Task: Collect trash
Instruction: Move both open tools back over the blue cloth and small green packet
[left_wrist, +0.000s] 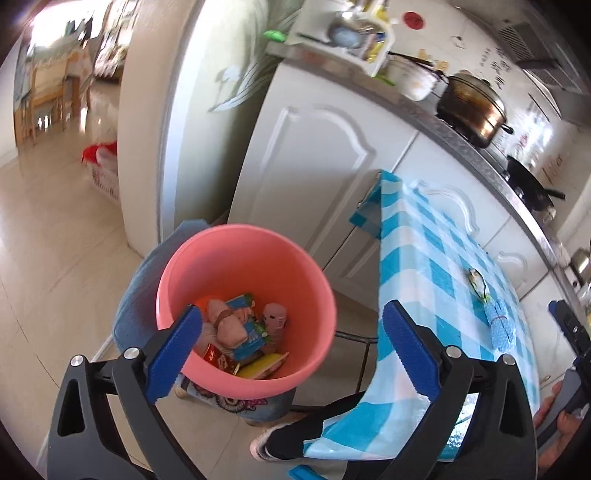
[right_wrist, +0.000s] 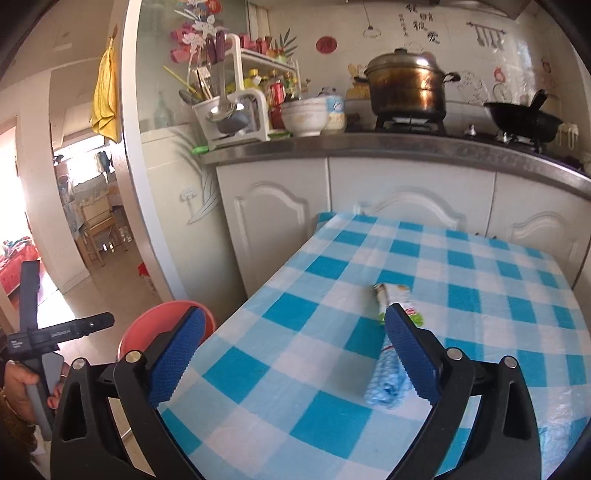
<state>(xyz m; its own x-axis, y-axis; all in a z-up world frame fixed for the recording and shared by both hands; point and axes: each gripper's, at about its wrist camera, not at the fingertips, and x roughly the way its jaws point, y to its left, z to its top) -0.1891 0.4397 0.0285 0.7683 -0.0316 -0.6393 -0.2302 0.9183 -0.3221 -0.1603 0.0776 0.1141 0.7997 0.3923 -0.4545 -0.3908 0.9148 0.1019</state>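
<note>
A pink bin stands on a stool left of the table and holds several wrappers and other trash. My left gripper is open and empty, just above the bin's near rim. On the blue checked tablecloth lie a crumpled white-green wrapper and a rolled blue patterned wrapper. My right gripper is open and empty over the table, its right finger beside the blue roll. Both wrappers also show in the left wrist view, the wrapper and the roll. The bin's rim shows in the right wrist view.
White cabinets and a counter with a pot, a wok, bowls and a utensil rack stand behind the table. A person's foot is on the floor by the stool. A doorway opens to the left.
</note>
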